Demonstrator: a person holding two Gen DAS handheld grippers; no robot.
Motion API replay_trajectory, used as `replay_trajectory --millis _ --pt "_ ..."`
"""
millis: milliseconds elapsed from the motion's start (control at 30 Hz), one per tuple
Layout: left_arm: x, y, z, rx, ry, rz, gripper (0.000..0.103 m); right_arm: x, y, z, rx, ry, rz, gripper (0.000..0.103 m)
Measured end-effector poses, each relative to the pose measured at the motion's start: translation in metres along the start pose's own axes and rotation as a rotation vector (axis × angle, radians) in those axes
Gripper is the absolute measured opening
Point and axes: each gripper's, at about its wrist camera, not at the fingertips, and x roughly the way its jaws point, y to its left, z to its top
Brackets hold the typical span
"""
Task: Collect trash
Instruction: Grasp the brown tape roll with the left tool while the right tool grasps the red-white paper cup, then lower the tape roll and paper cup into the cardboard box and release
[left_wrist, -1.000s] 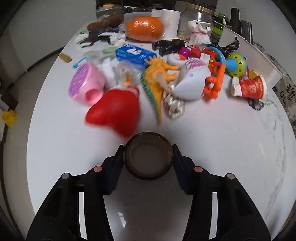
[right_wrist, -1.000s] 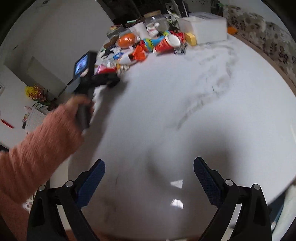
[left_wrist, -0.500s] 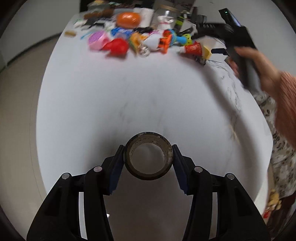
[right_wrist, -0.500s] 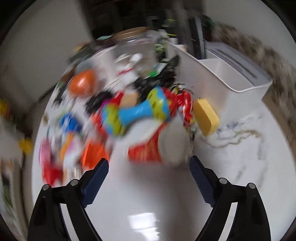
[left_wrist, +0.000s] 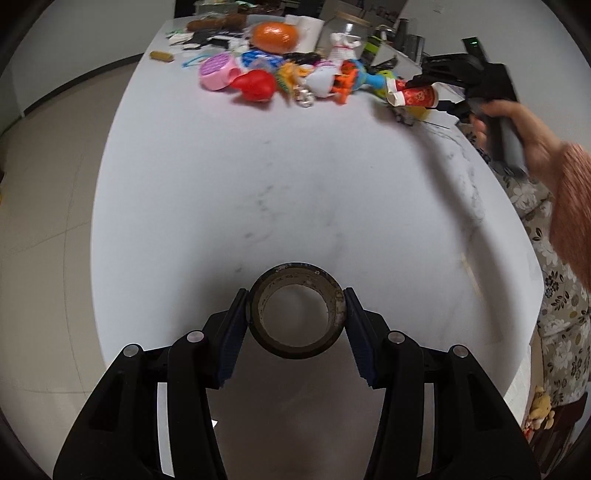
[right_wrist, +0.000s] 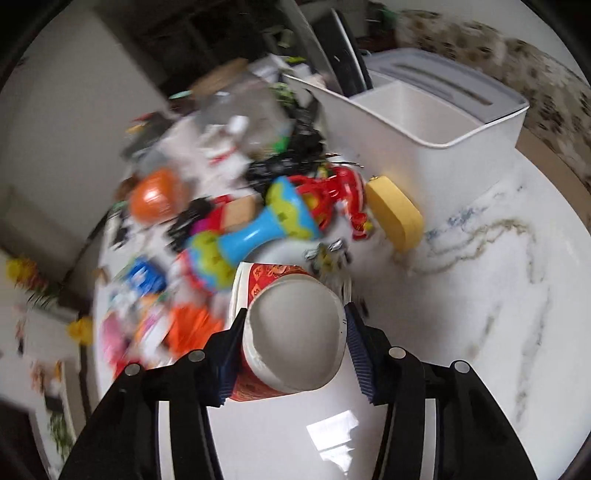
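Here, tape roll clamped in left claw, paper cup in right claw.

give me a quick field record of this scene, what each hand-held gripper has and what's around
left hand-held gripper: shut on tape roll, held above the table
right hand-held gripper: closed around red paper cup, cup squashed
bin: white bin behind the cup, open top
clutter: toy pile at the table's far end
blur: right view smeared
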Motion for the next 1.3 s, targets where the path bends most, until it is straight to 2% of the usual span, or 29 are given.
replay_trajectory --millis 100,167,367,633,800,900,1033,1100,1167,1200,1233,1267,1300 --pt "-0.006 -0.020 0.000 0.032 -0.014 -0.021 0.050 -0.041 -0.005 -0.029 -0.070 0.010 0.085 0.051" --pt "-0.009 -0.035 -0.003 0.043 -0.017 -0.042 0.050 -0.074 -0.013 -0.061 -0.126 0.025 0.139 0.051" --pt "-0.019 -0.103 -0.038 0.116 -0.001 -0.072 0.050 -0.150 -0.034 -0.158 -0.288 0.063 0.192 0.051" --pt "-0.038 -0.204 -0.141 0.140 0.070 -0.110 0.050 -0.239 -0.100 -0.286 -0.472 0.087 0.176 0.051" --pt "-0.007 -0.244 -0.223 0.129 0.175 -0.114 0.050 -0.271 -0.171 -0.361 -0.491 0.141 0.115 0.052" --pt "0.033 -0.255 -0.266 0.135 0.232 -0.086 0.050 -0.256 -0.210 -0.399 -0.454 0.203 0.068 0.052" --pt "0.103 -0.258 -0.310 0.098 0.304 -0.068 0.050 -0.191 -0.267 -0.448 -0.354 0.301 0.025 0.052" --pt "0.143 -0.256 -0.326 0.084 0.328 -0.021 0.050 -0.156 -0.288 -0.462 -0.299 0.328 0.010 0.053" --pt "0.176 -0.252 -0.337 0.061 0.364 0.031 0.050 -0.112 -0.305 -0.472 -0.264 0.365 -0.043 0.067" --pt "0.194 -0.247 -0.343 0.044 0.397 0.067 0.051 -0.100 -0.309 -0.474 -0.262 0.376 -0.078 0.082" --pt "0.204 -0.243 -0.345 0.034 0.415 0.095 0.058 -0.083 -0.314 -0.476 -0.263 0.391 -0.112 0.081" --pt "0.210 -0.239 -0.347 0.025 0.424 0.125 0.070 -0.072 -0.317 -0.475 -0.272 0.406 -0.128 0.081" --pt "0.213 -0.236 -0.348 0.017 0.428 0.152 0.071 -0.063 -0.317 -0.475 -0.289 0.419 -0.158 0.083"
